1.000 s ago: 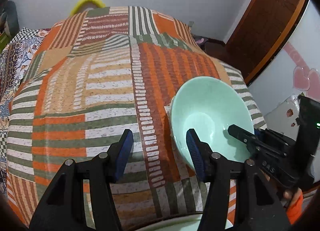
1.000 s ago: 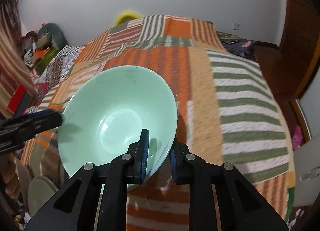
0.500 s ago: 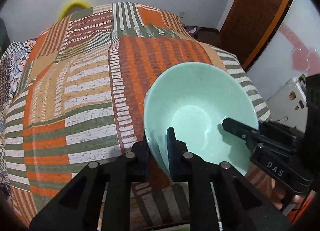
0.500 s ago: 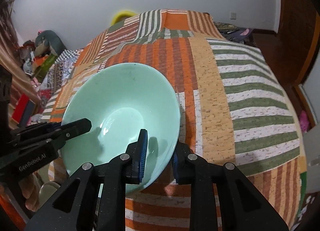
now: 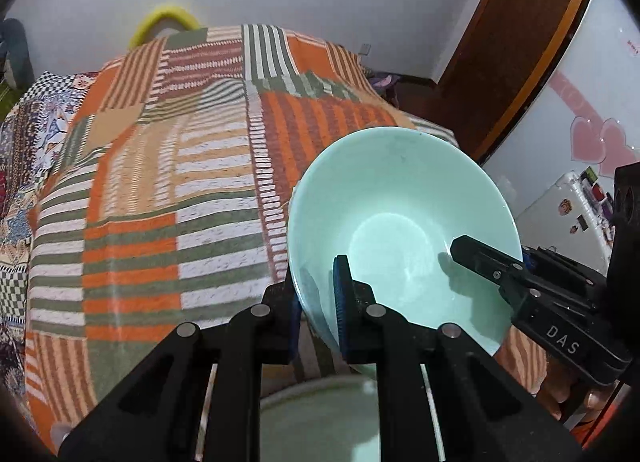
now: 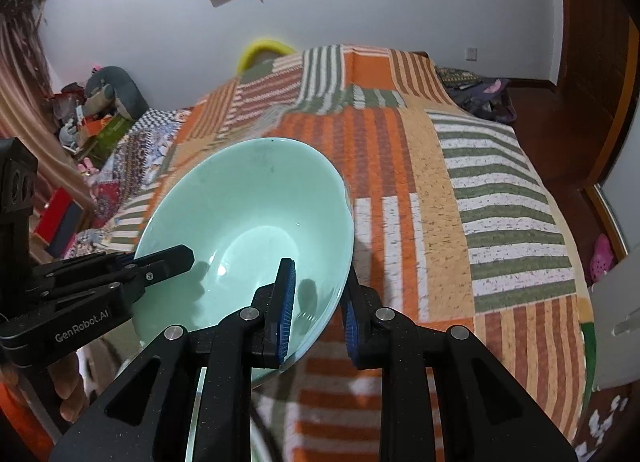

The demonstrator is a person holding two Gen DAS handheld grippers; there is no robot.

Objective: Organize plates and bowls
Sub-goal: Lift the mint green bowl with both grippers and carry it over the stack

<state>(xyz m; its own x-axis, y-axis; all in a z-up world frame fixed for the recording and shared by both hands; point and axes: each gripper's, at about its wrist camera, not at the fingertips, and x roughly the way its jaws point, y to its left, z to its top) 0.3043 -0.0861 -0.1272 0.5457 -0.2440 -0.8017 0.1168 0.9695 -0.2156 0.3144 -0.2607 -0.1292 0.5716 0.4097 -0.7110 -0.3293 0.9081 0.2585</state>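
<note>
A pale green bowl (image 5: pixel 400 222) is held in the air above the striped bedspread (image 5: pixel 160 182). My left gripper (image 5: pixel 318 302) is shut on its near-left rim, one pad inside and one outside. In the right wrist view the same bowl (image 6: pixel 248 214) fills the middle. My right gripper (image 6: pixel 318 302) straddles its right rim, and its jaws stand wider apart than before; whether the pads still touch the rim I cannot tell. Each gripper shows in the other's view, the right one (image 5: pixel 520 274) and the left one (image 6: pixel 120 274).
A pale green plate (image 5: pixel 320 418) lies just below the bowl at the bottom edge. The bed's striped cover (image 6: pixel 480 202) stretches ahead. A white appliance (image 5: pixel 572 214) stands to the right, clutter (image 6: pixel 92 122) to the left of the bed.
My left gripper closed on the bowl's left rim from open. The bowl rose a little. My right gripper's jaws have spread wider around the rim.
</note>
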